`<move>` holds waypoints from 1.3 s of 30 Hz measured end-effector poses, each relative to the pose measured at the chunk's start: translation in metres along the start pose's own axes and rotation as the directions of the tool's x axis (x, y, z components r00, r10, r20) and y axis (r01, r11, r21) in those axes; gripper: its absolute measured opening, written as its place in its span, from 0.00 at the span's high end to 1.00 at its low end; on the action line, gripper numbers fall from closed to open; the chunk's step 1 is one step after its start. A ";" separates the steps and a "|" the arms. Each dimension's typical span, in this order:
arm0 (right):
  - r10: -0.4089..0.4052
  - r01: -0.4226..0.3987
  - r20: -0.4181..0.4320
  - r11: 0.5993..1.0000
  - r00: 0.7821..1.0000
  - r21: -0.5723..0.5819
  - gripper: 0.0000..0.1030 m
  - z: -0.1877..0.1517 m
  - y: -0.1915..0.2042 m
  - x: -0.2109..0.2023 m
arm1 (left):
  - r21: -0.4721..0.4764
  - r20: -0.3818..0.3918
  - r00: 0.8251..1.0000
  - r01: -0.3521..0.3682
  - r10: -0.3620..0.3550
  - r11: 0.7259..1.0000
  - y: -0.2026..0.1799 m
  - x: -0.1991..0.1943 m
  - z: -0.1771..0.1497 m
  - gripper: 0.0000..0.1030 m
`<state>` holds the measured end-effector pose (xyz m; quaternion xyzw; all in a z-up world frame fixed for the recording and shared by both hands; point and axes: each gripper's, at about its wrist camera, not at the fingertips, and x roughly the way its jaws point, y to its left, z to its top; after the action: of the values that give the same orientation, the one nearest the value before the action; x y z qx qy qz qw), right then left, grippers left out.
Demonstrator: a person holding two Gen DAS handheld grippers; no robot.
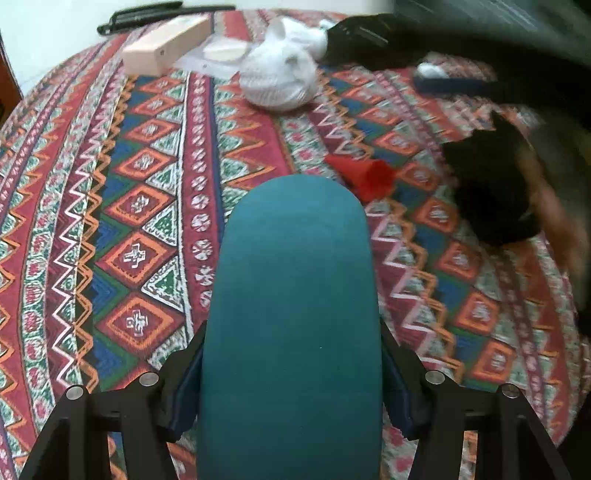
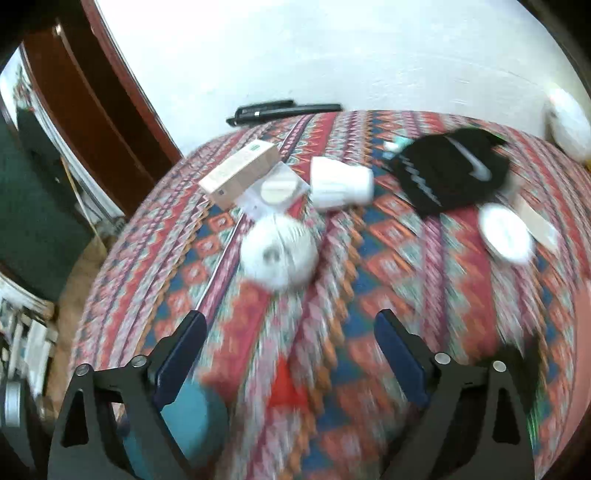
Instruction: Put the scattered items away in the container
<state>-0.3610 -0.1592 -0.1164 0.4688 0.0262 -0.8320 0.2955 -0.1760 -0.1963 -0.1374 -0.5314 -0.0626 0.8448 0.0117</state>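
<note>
The left claw [image 1: 291,369] grips a teal case [image 1: 291,314] over the patterned bed [image 1: 147,184]. The right claw [image 2: 291,354] stands wide and holds nothing. Near the bed's far edge lie a white mesh ball [image 2: 279,254], a tan box [image 2: 240,173] and a black pouch [image 2: 450,173].

Left wrist cam sat low & close over the patterned cloth [image 1: 147,206], looking fwd along its fingers toward the far wall; a teal case [image 1: 291,314] filled the centre foreground, blocking much of the view. Right wrist cam sat higher & further back, angled down across the same cloth [image 2: 388,266] toward the white wall [image 2: 332,55], frame motion-blurred. Both views shared the far end: tan box [image 1: 166,46] [image 2: 242,173], white ball of cloth [image 1: 280,74] [image 2: 279,254], black bar [image 1: 162,14] [image 2: 284,109] at the wall.
</note>
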 end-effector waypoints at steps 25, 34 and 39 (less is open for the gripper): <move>0.060 -0.059 0.071 0.998 0.996 -0.021 0.38 -0.157 -0.009 -0.175 | -0.056 0.133 0.991 0.016 -0.008 0.998 -0.050 -0.080 -0.052 0.35; 0.051 -0.053 0.134 0.999 0.990 0.011 0.38 -0.258 -0.015 -0.277 | 0.053 0.191 0.978 0.074 -0.083 0.996 -0.119 -0.148 -0.107 0.35; 0.015 -0.026 0.171 0.998 0.985 0.057 0.38 -0.297 -0.031 -0.324 | 0.156 0.195 0.968 0.129 -0.159 0.979 -0.171 -0.170 -0.129 0.35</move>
<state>-0.0250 0.1128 -0.0317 0.4047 -0.0285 -0.8663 0.2913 0.0060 -0.0290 -0.0197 -0.4327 -0.0415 0.8945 0.1045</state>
